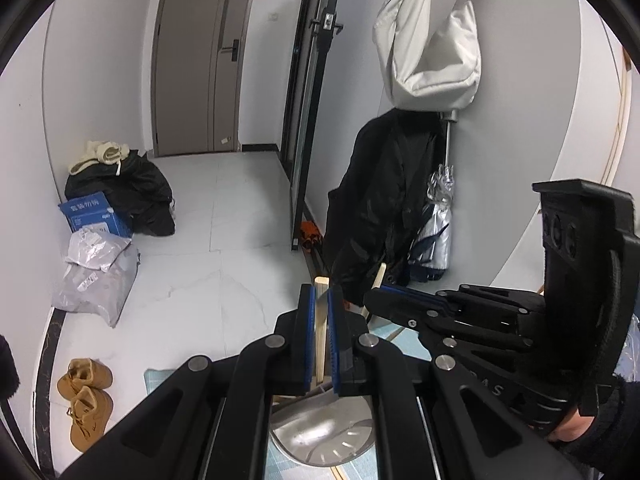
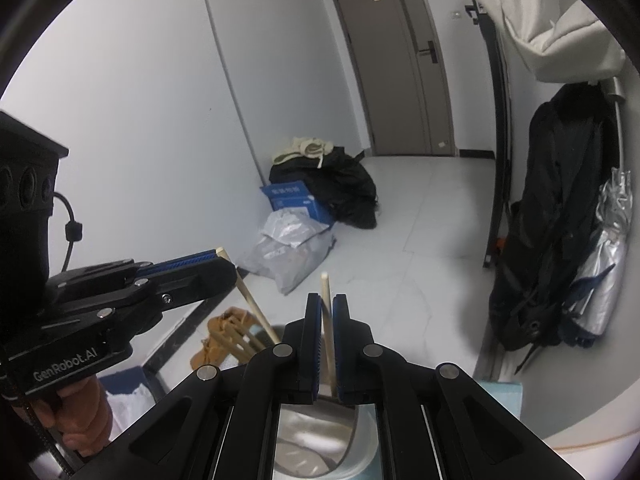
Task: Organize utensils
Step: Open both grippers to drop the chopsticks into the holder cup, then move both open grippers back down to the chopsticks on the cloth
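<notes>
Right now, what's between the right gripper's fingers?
A chopstick, standing upright, clamped between the blue pads of the right gripper. Below it sits a metal bowl. The right wrist view shows this.

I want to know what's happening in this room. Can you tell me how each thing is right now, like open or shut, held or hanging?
Left gripper: shut on a pale wooden chopstick.
Right gripper: shut on a thin wooden chopstick.
Round metal bowl: below the grippers, upright.
Grey-brown door: closed.
White fabric bag: hanging on the wall.
Silver umbrella: folded.
</notes>
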A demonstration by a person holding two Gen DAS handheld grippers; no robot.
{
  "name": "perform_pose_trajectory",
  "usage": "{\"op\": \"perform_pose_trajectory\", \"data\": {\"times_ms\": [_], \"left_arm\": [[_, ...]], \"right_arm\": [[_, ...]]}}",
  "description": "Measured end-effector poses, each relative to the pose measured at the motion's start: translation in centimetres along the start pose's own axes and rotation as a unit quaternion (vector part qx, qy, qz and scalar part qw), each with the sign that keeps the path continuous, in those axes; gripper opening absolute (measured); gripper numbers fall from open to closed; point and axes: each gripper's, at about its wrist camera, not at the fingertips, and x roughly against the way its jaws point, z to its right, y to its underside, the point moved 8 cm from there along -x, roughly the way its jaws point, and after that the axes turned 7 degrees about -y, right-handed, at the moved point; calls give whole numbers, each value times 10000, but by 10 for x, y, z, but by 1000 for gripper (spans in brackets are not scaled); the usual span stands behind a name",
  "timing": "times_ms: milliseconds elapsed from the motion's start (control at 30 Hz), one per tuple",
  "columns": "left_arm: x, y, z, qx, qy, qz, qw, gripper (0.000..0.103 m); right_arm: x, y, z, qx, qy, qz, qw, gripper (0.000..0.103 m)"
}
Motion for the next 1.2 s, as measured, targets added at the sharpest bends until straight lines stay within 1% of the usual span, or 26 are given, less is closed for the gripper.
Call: {"op": "perform_pose_trajectory", "data": {"times_ms": [67, 100, 167, 233, 267, 367, 433, 500, 567, 633, 700, 767, 833, 867, 900, 933, 967, 1000, 1133, 1167, 1200], "left_arm": [[-5, 8, -2, 142, 109, -133, 9998, 2], [-7, 11, -3, 166, 75, -174, 9997, 2], [-8, 18, -3, 228, 127, -241, 9994, 2], [-7, 21, -5, 259, 79, -282, 9992, 2], [-7, 23, -5, 269, 53, -309, 9991, 3], [-6, 27, -10, 447, 21, -461, 9979, 7], [-2, 28, -14, 626, 22, -490, 9968, 16], [2, 27, -14, 681, 18, -444, 9967, 32], [12, 25, -12, 721, 37, -349, 9968, 42], [22, 22, -12, 775, -22, -190, 9968, 46], [31, 20, -14, 864, -130, -69, 9961, 56], [41, 20, -15, 982, -153, 17, 9951, 59], [49, 20, -15, 1010, -189, 74, 9947, 59], [55, 21, -14, 1002, -288, 115, 9945, 61], [57, 21, -15, 1002, -342, 127, 9943, 67], [62, 23, -14, 1012, -452, 157, 9937, 71], [66, 24, -14, 1027, -576, 195, 9929, 76], [69, 26, -14, 1034, -673, 230, 9921, 80], [85, 35, -15, 1139, -1115, 364, 9865, 81], [90, 39, -12, 1179, -1170, 386, 9854, 82], [92, 42, -11, 1181, -1185, 387, 9851, 83]], "right_arm": [[-1, 7, 0, -19, -85, 33, 10000, 6], [-1, 11, 0, -54, -82, 28, 9999, 6], [-4, 20, 3, -129, -96, -29, 9999, 6], [-1, 23, 4, -103, -10, 60, 9999, 6], [0, 23, 4, -121, -31, 67, 9999, 6], [9, 23, 6, -293, -10, 116, 9995, 6], [20, 23, 4, -328, 16, 221, 9992, 7], [28, 22, 3, -328, 23, 308, 9990, 7], [39, 19, 0, -331, 51, 435, 9985, 7], [46, 16, -1, -380, 53, 496, 9980, 8], [57, 15, -1, -464, 82, 576, 9972, 12], [67, 15, -3, -509, 148, 658, 9964, 20], [79, 17, -5, -551, 219, 717, 9957, 26], [84, 18, -7, -568, 227, 738, 9954, 27], [90, 19, -8, -583, 214, 767, 9951, 27], [95, 20, -10, -590, 212, 793, 9949, 28], [102, 23, -13, -589, 239, 825, 9946, 31], [106, 24, -14, -583, 260, 847, 9944, 32], [125, 35, -25, -578, 317, 937, 9934, 41], [129, 38, -28, -574, 314, 959, 9932, 47], [133, 41, -31, -554, 333, 981, 9931, 49]]}}
